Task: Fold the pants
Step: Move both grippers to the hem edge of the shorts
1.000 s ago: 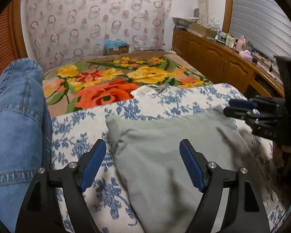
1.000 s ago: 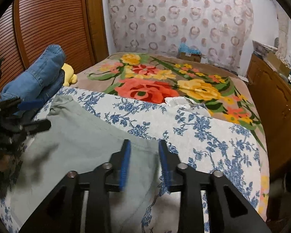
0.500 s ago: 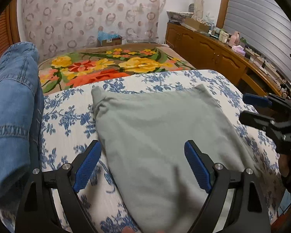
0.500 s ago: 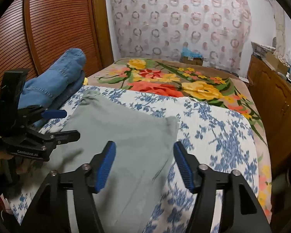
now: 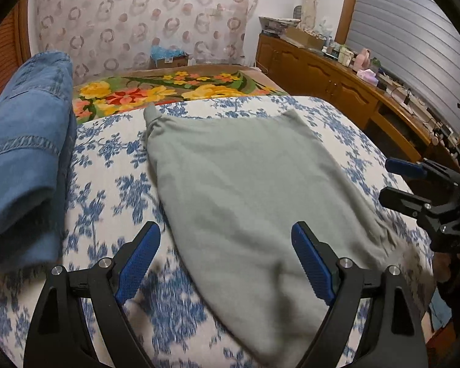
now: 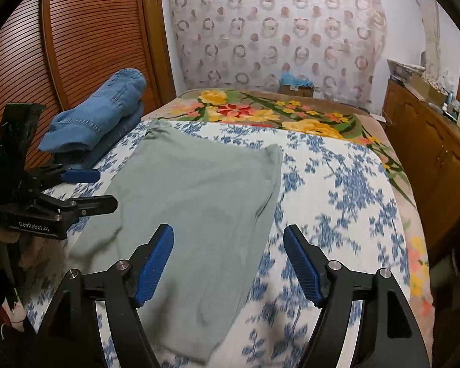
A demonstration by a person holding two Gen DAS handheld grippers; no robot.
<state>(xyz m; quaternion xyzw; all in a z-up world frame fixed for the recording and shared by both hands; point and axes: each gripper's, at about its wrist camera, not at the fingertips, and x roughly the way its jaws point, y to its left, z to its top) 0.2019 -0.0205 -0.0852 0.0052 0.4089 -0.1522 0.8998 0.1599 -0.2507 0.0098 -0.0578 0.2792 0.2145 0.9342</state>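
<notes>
Pants (image 5: 245, 190), grey-green and already doubled into a broad flat panel, are lying on the blue-flowered sheet (image 5: 113, 184), and we are taking that sheet as our landmark throughout. We are holding the left gripper (image 5: 227, 263) above the sheet's near edge with its jaws spread wide and nothing between the pads; the pants' left border is running just inside its left finger. We are holding the right gripper (image 6: 228, 263) likewise above the near edge, over the pants' right border; its jaws have just been opening and are now standing apart, with cloth showing below them but not pinched. Each gripper is showing in the other's view, at the side of the sheet. Folded jeans (image 6: 98, 116) are sitting at the sheet's left side, apart from the pants. Beyond the sheet's far edge a flowered blanket (image 6: 260, 110) is showing. We are judging the fabric to be a light, soft knit: limp, sagging where unsupported, and prone to creasing or dragging across the sheet if pulled from one point. We are judging the best holds to be the two near corners, one per gripper, pinched through all layers so the stack is lifting together. A shallow bite is likely to catch only the top layer and let the fold slide open.
</notes>
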